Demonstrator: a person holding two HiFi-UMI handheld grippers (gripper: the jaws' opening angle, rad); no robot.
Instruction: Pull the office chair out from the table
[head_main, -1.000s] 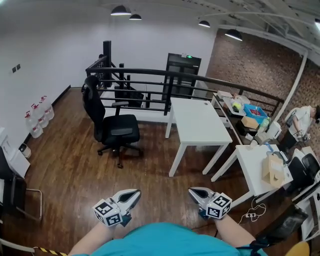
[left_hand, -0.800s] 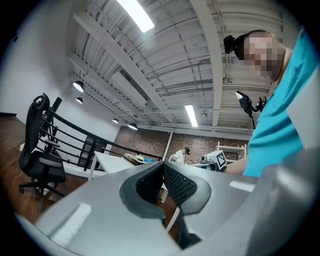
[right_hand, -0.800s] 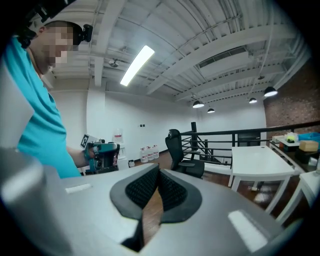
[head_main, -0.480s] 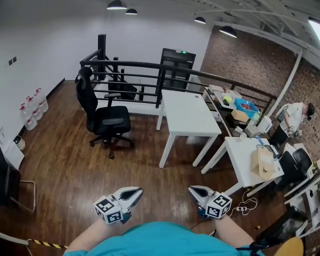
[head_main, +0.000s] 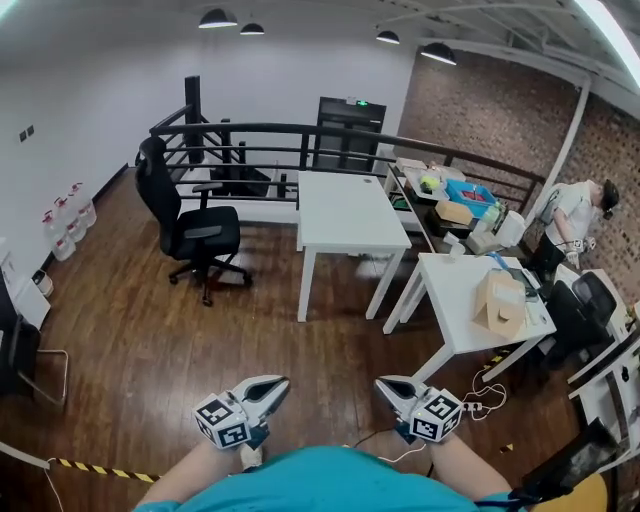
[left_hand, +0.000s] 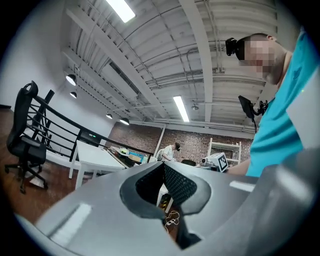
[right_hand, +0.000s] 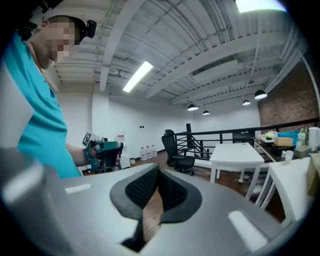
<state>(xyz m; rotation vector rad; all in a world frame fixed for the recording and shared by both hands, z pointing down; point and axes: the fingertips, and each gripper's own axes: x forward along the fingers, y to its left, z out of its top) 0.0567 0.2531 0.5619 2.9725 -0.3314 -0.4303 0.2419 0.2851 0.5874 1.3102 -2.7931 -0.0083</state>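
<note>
The black office chair (head_main: 190, 226) stands on the wooden floor at the far left, well away from the white table (head_main: 343, 212) and turned toward it. The chair (left_hand: 24, 136) shows at the left edge of the left gripper view and small in the middle distance (right_hand: 178, 152) of the right gripper view. My left gripper (head_main: 275, 385) and right gripper (head_main: 385, 385) are held close to my body at the bottom of the head view, far from the chair. Both are shut with nothing between the jaws.
A second white table (head_main: 468, 306) carrying a cardboard box (head_main: 497, 302) stands at right. A black railing (head_main: 300, 150) runs behind the tables. Water jugs (head_main: 66, 224) line the left wall. A person (head_main: 572, 220) sits at far right. Cables (head_main: 470, 410) lie on the floor.
The whole view has drawn back: chair and tables now sit farther off and higher in the head view, and more floor shows. Both grippers stay shut in front of my body.
</note>
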